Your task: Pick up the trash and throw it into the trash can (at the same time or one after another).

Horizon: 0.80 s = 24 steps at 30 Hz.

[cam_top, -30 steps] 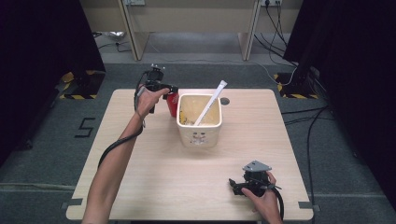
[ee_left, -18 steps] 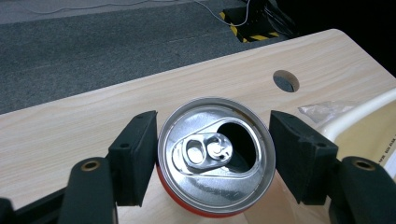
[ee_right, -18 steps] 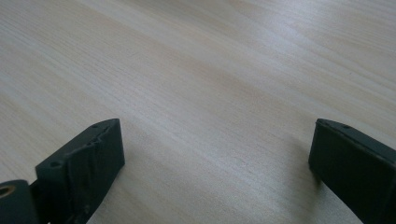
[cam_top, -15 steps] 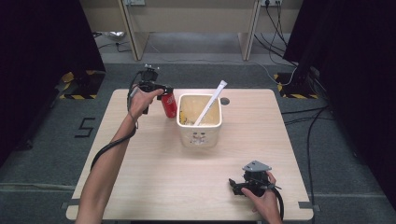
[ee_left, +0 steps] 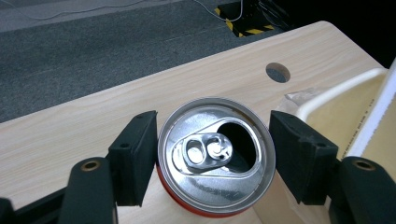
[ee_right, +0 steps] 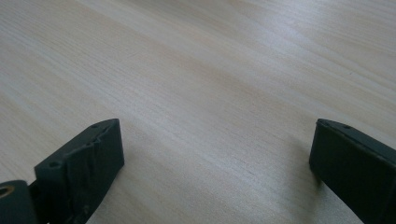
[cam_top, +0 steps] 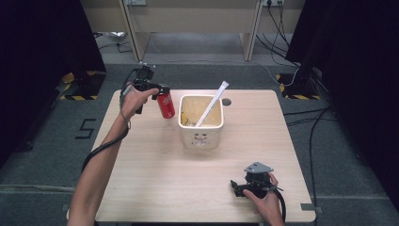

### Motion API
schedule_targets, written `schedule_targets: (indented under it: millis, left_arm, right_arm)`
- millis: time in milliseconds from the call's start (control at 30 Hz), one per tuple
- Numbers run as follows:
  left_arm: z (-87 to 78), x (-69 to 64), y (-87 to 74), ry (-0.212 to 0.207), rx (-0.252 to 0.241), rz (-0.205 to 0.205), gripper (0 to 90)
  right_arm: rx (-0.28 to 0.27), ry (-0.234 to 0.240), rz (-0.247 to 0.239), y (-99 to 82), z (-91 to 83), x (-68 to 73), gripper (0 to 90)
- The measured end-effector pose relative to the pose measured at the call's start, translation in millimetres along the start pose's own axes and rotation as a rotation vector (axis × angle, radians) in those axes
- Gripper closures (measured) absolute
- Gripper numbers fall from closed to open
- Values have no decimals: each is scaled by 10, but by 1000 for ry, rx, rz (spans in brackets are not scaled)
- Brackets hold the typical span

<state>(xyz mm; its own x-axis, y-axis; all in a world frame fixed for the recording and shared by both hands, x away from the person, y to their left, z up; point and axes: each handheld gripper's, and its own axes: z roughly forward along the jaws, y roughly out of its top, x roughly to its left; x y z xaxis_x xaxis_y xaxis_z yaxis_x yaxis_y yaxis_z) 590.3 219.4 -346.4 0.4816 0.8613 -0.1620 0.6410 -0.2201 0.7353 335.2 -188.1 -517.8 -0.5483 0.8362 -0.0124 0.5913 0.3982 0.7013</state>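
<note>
I've just lifted the red can (ee_left: 216, 154) up and away from the tub (cam_top: 201, 123) with my left gripper (cam_top: 157, 89), clenched on its rim; it hangs tilted at the tub's ten o'clock. Probably emptied, so set-down seems next. My right gripper (cam_top: 237, 187) rests on the table (cam_top: 155, 179) at five o'clock, jaws spread, empty.

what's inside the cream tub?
In the tub, a long white strip leans against the rim and sticks out over the far edge, and yellowish lining or scraps lie inside. The tub's bottom is hidden by its near wall, so anything lying there can't be made out.
</note>
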Motion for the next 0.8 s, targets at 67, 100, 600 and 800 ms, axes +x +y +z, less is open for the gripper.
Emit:
schedule_targets:
  millis: [67, 100, 600, 800]
  left_arm:
    - [-46, -11, 12, -3, 0, 8, 342]
    - [-72, -18, 18, -4, -1, 12, 342]
    - [-348, -153, 139, -31, 2, 75, 342]
    - [-462, -231, 187, -39, 1, 103, 342]
  right_arm:
    - [0, 1, -1, 0, 1, 0, 34]
    - [0, 0, 0, 1, 2, 1, 34]
    - [-1, -2, -2, 1, 5, 1, 33]
    - [-2, -2, -2, 1, 5, 1, 33]
